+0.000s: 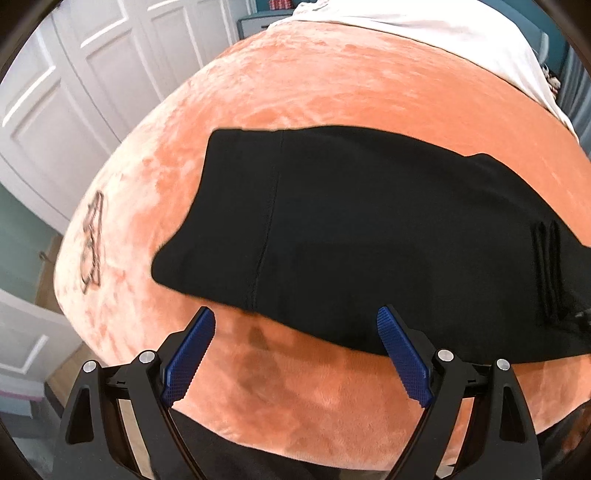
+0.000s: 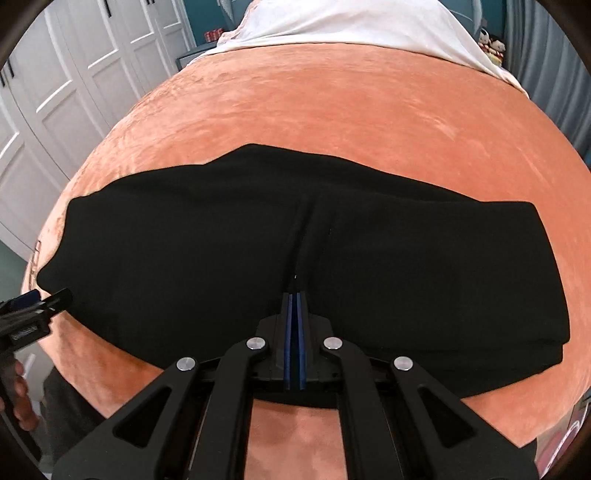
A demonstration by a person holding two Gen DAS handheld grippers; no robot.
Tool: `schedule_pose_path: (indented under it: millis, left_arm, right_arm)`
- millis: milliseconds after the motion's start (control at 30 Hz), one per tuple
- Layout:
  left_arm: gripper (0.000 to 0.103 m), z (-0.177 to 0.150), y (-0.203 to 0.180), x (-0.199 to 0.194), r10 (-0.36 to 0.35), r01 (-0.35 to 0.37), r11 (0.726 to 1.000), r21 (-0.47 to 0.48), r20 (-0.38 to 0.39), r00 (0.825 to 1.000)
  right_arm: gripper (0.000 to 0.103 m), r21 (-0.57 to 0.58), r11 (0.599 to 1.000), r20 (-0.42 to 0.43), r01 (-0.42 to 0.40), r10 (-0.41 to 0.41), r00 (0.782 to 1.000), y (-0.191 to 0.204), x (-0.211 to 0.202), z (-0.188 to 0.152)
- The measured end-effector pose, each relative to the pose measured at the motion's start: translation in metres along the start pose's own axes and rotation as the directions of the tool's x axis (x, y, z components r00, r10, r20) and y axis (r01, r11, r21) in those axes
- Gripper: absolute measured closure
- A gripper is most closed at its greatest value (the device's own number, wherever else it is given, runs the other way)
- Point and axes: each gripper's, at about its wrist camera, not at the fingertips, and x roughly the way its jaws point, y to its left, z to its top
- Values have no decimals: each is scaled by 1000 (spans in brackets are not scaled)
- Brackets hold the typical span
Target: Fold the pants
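Black pants lie folded on my orange blanket, whose left-hand outline mark is unreadable; my left gripper gapes empty, my right gripper pinches the pants' near edge.

- One pair of black pants; it lies folded across the bed as a single dark bundle
- Two grippers: the left gripper, its two blue-padded fingers spread wide apart; the right gripper, its two blue pads pressed together over the pants' near edge
- One orange plush blanket covering the bed; one dark outlined motif stitched on it, blurred
- One white sheet at the bed's far end
- One run of white panelled wardrobe doors; at least three door panels show; exact number cannot be told
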Motion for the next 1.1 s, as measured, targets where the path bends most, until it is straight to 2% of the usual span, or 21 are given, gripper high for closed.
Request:
schedule_pose_path:
  millis: [100, 133, 200, 300, 367, 433, 467, 500, 533, 567, 600, 767, 867, 933, 1000, 1067, 1100]
  left_arm:
    - [16, -1, 15, 7, -64, 62, 996, -68, -26, 998]
    - [16, 0, 23, 9, -95, 92, 990, -103, -24, 995]
    - [16, 3, 42, 17, -173, 167, 966, -195, -10, 985]
    - [16, 11, 64, 38, -259, 242, 913, -328, -9, 966]
    - [16, 19, 76, 53, -288, 269, 883, -385, 10, 958]
    - [18, 27, 76, 56, -269, 258, 885, -388, 27, 963]
    - [18, 34, 71, 57, -235, 229, 904, -361, 27, 972]
    - [33, 38, 64, 56, -204, 198, 921, -336, 19, 979]
    - [59, 42, 59, 53, -170, 167, 936, -309, 18, 985]
    - [71, 46, 52, 47, -162, 164, 950, -266, 28, 986]
    - [79, 50, 47, 40, -168, 172, 955, -241, 39, 985]
    - [83, 63, 6, -23, -151, 166, 982, -95, 148, 978]
    - [84, 72, -35, -64, -189, 191, 982, 7, 202, 961]
    - [85, 72, -73, -91, -215, 199, 976, 93, 233, 948]
    - [85, 68, -114, -114, -259, 218, 959, 179, 250, 933]
    - [85, 59, -161, -131, -311, 251, 934, 255, 231, 922]
    - [85, 53, -182, -133, -314, 246, 926, 285, 221, 924]
  right_arm:
    - [100, -79, 994, 13, 74, -73, 997, 17, 7, 0]
    - [97, -89, 993, 15, 84, -83, 996, 21, 6, 0]
    - [91, -63, 996, 19, 56, -55, 998, 22, -1, 1]
    - [84, 46, 997, 15, -62, 61, 998, 10, -13, -1]
    - [83, 79, 993, 14, -88, 88, 996, 5, -20, -3]
    - [82, 86, 992, 11, -93, 92, 996, 2, -27, -5]
    - [78, 84, 992, 11, -89, 88, 996, 1, -29, -6]
    - [74, 85, 993, 13, -87, 86, 996, -2, -31, -7]
    - [61, 87, 992, 20, -87, 85, 996, -4, -35, -7]
    - [54, 91, 992, 31, -84, 81, 996, -3, -41, -9]
    - [53, 93, 992, 39, -85, 82, 996, -5, -44, -10]
    - [53, 123, 986, 75, -112, 103, 992, -24, -60, -10]
    - [52, 153, 980, 107, -125, 109, 988, -41, -71, -11]
    - [49, 178, 976, 133, -123, 100, 986, -57, -82, -15]
    - [40, 191, 976, 156, -106, 77, 985, -73, -91, -18]
    - [39, 203, 976, 177, -81, 45, 983, -90, -100, -23]
    - [39, 214, 975, 184, -68, 28, 983, -101, -104, -26]
